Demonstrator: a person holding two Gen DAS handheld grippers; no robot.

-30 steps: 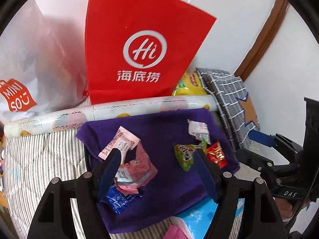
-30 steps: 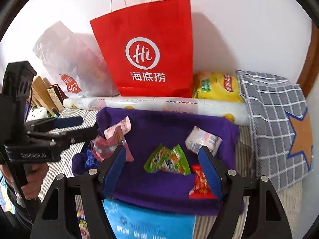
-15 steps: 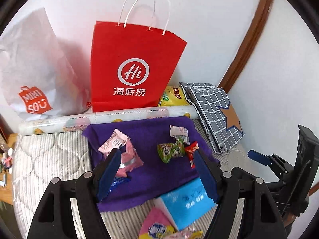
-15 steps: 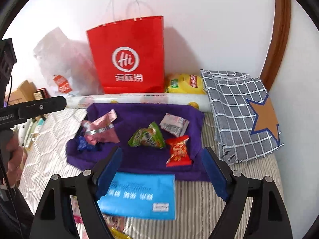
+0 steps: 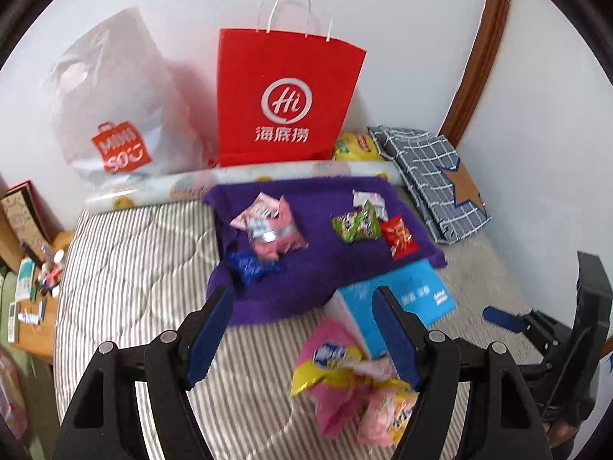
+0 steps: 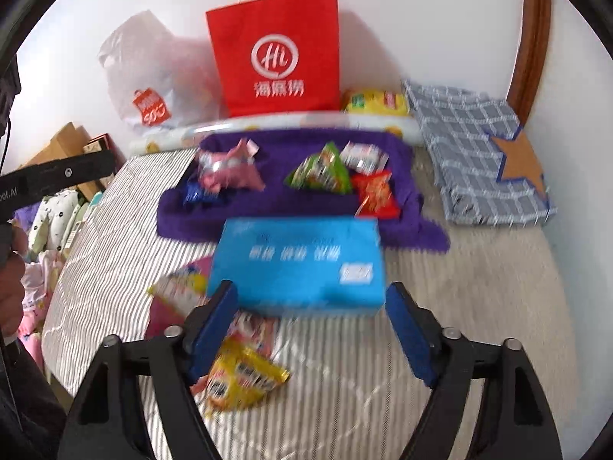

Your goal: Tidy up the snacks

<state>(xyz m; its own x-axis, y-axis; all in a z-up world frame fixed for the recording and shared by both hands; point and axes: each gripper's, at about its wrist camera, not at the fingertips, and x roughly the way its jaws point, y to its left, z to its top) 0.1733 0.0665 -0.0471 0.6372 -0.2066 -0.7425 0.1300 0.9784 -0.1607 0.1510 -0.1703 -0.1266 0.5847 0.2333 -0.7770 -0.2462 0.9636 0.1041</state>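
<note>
Purple cloth (image 6: 268,207) carries five snack packets: two pink, one blue, one green, one red. Left gripper (image 5: 302,333) open, empty; right gripper (image 6: 312,329) empty, jaws closing.

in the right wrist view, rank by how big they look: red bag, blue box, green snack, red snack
1. Red bag
2. Blue box, close behind; it lies nearer the camera, so the true order is unsure
3. Green snack and red snack look about alike; not ranked
</note>
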